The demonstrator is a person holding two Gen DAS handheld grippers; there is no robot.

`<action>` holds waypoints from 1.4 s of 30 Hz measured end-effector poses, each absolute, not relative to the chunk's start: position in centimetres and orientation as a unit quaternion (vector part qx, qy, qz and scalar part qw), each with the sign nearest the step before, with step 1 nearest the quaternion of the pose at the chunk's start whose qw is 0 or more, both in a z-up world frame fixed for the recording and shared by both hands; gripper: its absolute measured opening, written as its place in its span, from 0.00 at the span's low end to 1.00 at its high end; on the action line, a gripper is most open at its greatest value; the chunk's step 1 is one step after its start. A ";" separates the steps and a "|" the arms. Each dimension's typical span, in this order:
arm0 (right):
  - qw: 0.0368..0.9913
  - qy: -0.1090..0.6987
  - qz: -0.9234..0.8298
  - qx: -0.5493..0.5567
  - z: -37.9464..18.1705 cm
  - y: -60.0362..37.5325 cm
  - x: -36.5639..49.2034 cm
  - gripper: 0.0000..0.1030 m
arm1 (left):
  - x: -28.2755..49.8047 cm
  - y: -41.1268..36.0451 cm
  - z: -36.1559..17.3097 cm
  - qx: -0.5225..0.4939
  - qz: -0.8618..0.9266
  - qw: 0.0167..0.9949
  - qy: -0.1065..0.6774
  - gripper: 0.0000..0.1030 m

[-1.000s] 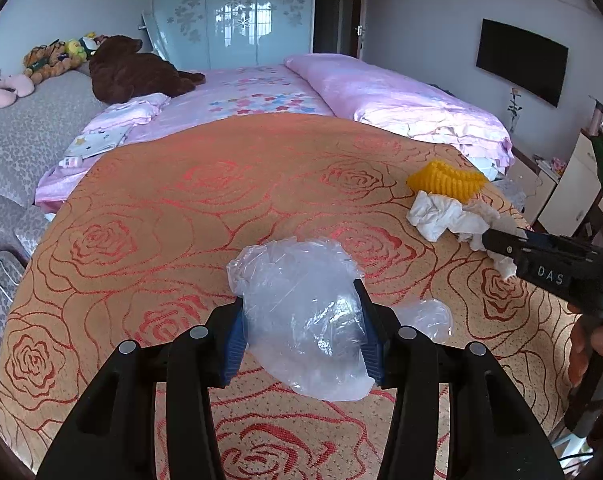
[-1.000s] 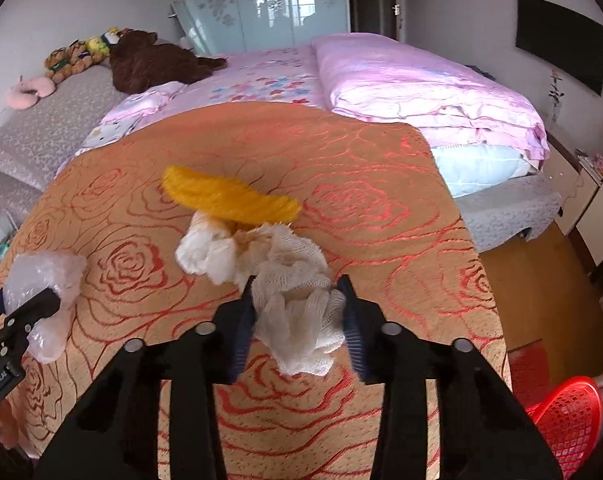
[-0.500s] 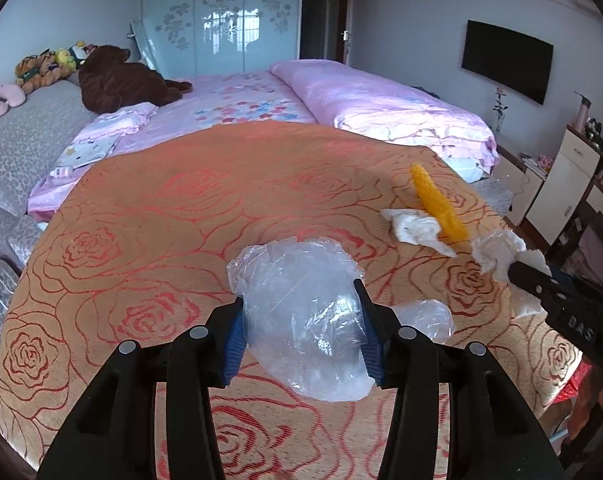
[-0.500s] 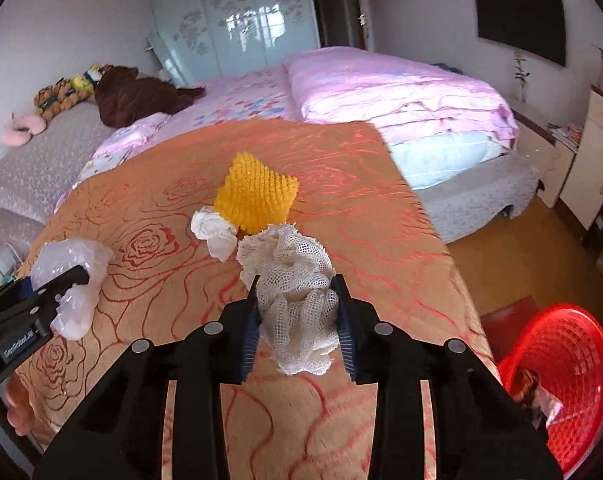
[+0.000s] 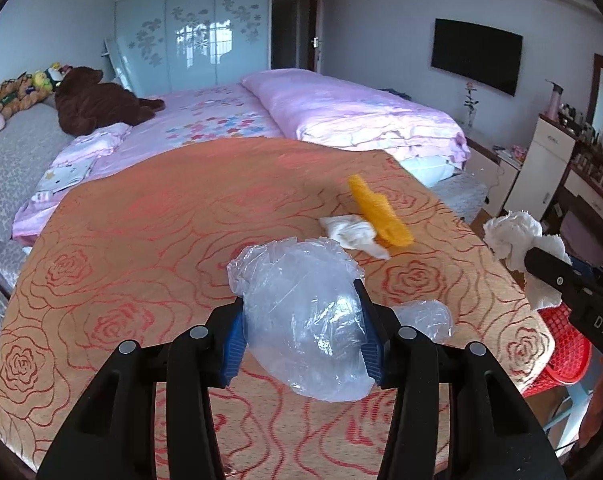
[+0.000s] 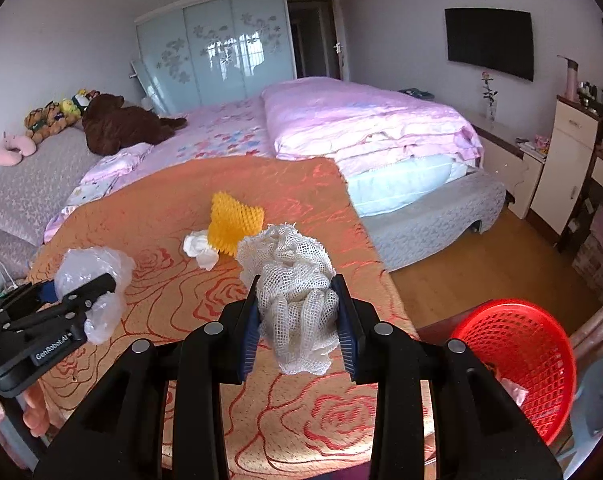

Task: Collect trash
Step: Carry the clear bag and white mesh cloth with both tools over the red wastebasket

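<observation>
My left gripper (image 5: pixel 301 330) is shut on a crumpled clear plastic bag (image 5: pixel 305 320) and holds it above the orange rose-patterned bedspread (image 5: pixel 141 240). My right gripper (image 6: pixel 299 320) is shut on a white foam net (image 6: pixel 297 292) and holds it above the bedspread's right edge; it also shows at the right of the left wrist view (image 5: pixel 517 248). A yellow foam net (image 6: pixel 233 222) and a crumpled white tissue (image 6: pixel 199 248) lie together on the bedspread. A red mesh basket (image 6: pixel 521 360) stands on the floor at the lower right, with some trash in it.
A pink quilt (image 6: pixel 361 120) lies folded on the bed behind. A brown plush bear (image 6: pixel 121 124) and several soft toys sit at the far left. A white cabinet (image 6: pixel 561 160) and a cluttered dresser stand along the right wall. Wooden floor (image 6: pixel 481 264) lies between bed and basket.
Both grippers have lifted and pulled back with their loads. The right gripper has carried the white net rightwards off the pile, and the red basket has come into view.
</observation>
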State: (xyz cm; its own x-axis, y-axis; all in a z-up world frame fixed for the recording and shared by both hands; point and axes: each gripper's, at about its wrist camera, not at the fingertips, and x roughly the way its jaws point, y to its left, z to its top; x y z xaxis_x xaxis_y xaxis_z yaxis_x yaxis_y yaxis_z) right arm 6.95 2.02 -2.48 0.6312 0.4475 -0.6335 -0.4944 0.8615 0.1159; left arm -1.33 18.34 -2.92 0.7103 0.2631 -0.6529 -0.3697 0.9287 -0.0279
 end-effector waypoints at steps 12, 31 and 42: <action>0.916 0.335 0.222 -0.020 -0.9 -2.2 8.2 0.32 | 1.8 14.4 -1.3 -0.054 0.120 0.934 0.332 0.44; 0.931 0.347 0.112 0.013 -1.8 -13.4 10.2 0.32 | 7.3 3.6 -1.0 0.000 -0.014 0.940 0.342 0.44; 0.919 0.388 0.059 0.051 -4.8 -19.2 10.5 0.33 | 10.0 -3.2 -3.8 0.015 -0.095 0.921 0.378 0.44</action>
State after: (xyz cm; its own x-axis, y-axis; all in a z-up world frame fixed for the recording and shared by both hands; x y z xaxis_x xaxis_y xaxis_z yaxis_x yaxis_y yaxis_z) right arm 10.52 -19.20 -4.75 0.6925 0.1482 -0.7061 -0.0696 0.9878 0.1390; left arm 10.01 -3.25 -3.79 0.6961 -0.1640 -0.6990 0.1874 0.9813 -0.0436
